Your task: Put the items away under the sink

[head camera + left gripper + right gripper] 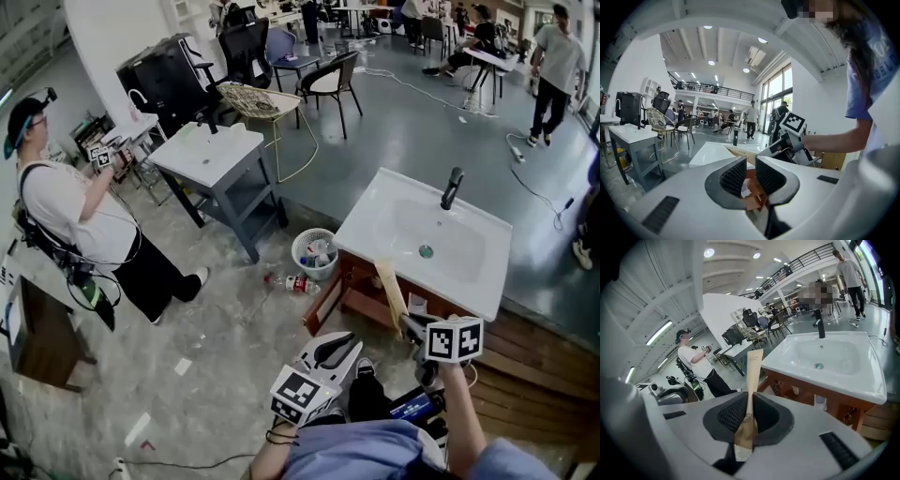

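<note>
A white sink (375,220) sits on a brown wooden cabinet (352,286) at the right of the head view. My right gripper (410,328) is shut on a long tan paper packet (390,292) that sticks up in front of the cabinet's left end. In the right gripper view the packet (753,376) stands pinched between the pads of that gripper (749,416), with the sink (834,357) just beyond. My left gripper (337,349) hovers low and left of the right one. Its jaws (746,177) stand a narrow gap apart with nothing between them, pointing at the cabinet.
A white waste bin (315,253) with rubbish and a plastic bottle (292,282) lie on the floor left of the cabinet. A second grey sink stand (211,155) is farther back. A person (84,225) stands at left. Wooden decking (544,375) lies at right.
</note>
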